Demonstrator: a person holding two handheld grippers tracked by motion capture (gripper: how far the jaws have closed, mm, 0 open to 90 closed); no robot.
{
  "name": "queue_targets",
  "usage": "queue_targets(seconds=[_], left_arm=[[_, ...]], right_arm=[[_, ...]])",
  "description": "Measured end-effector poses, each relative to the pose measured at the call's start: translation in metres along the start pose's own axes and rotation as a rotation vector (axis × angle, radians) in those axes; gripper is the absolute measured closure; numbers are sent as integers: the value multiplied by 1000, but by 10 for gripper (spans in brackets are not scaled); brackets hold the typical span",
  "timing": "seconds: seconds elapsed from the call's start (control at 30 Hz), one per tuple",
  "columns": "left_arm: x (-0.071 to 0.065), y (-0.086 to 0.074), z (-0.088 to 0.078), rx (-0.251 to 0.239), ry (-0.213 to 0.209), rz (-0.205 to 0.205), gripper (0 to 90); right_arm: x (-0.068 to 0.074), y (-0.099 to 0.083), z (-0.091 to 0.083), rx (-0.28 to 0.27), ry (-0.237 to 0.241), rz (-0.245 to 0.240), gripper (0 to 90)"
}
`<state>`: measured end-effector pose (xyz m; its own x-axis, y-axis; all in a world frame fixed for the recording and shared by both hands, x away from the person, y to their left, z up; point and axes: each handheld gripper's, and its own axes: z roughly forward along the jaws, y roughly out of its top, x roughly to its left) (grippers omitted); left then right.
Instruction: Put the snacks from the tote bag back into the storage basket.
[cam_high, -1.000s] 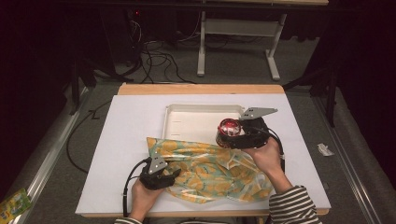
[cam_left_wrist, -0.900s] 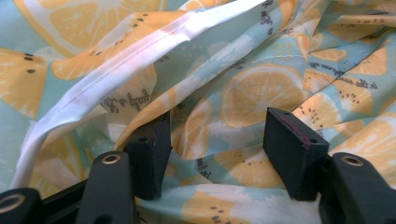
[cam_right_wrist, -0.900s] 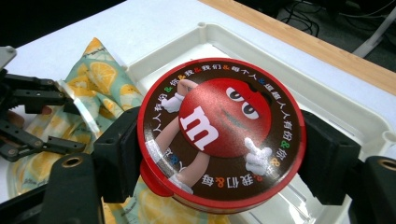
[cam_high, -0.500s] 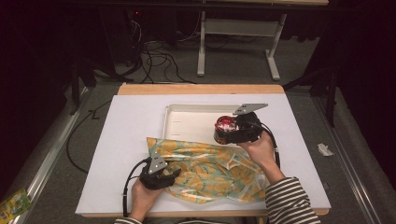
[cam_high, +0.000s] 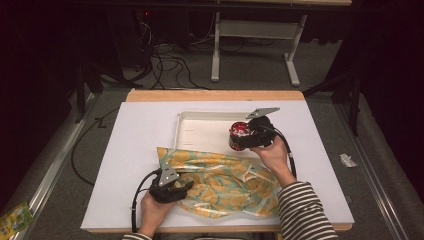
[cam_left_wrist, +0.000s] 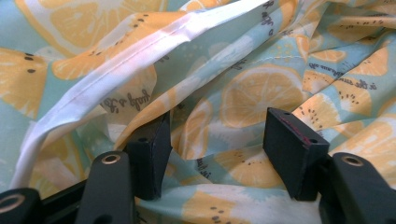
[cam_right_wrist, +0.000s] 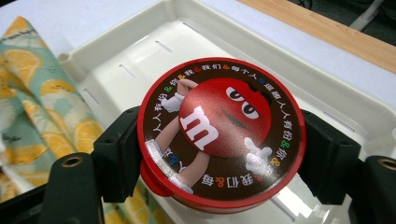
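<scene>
Right gripper (cam_right_wrist: 219, 154): clenched on a round red candy tin (cam_right_wrist: 222, 133), one black jaw pressed against each side of it, lid face up toward the gripper's own camera. Printed on the lid, a red cartoon candy figure with a white "m", ringed by small coloured characters. Held above the near corner of a shallow white tray (cam_right_wrist: 280, 56), the tin's underside apart from the tray floor as far as could be judged. Beyond the jaws, the tray's far rim and a strip of bare wooden table edge (cam_right_wrist: 327, 28). Off to the jaws' left, a fold of lemon-print bag (cam_right_wrist: 42, 107) lying against the tray's outer wall.

In the high view, same right gripper (cam_high: 245, 136) raised over the tray's (cam_high: 200, 125) side nearest the person, the tin (cam_high: 241, 134) between its jaws, the holding hand (cam_high: 272, 152) just behind it.

Left gripper (cam_left_wrist: 217, 144): jaws spread apart, nothing pinched between them. Resting low on the crumpled lemon-print bag (cam_left_wrist: 243, 88), cloth bunched up in the gap and around both jaw tips. Ahead and to the left of the jaws, a white stitched hem (cam_left_wrist: 140, 56) running diagonally upward. In the high view, left gripper (cam_high: 172, 182) set at the bag's (cam_high: 225, 182) end closest to the person's left hand, well apart from the right gripper.
</scene>
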<state>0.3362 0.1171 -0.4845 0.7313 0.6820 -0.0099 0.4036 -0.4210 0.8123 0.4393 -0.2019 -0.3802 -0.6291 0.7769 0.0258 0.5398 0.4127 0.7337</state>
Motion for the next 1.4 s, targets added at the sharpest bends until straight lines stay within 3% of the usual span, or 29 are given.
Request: queue_targets(seconds=[0.5, 0.97, 1.4], left_arm=[[0, 0, 0, -1, 2, 2, 421], [0, 0, -1, -2, 5, 2, 421], [0, 0, -1, -3, 7, 4, 421]], right_arm=[[-10, -5, 28, 60, -25, 36, 261], [-12, -13, 49, 109, -18, 49, 260], [-7, -14, 53, 120, -32, 4, 250]])
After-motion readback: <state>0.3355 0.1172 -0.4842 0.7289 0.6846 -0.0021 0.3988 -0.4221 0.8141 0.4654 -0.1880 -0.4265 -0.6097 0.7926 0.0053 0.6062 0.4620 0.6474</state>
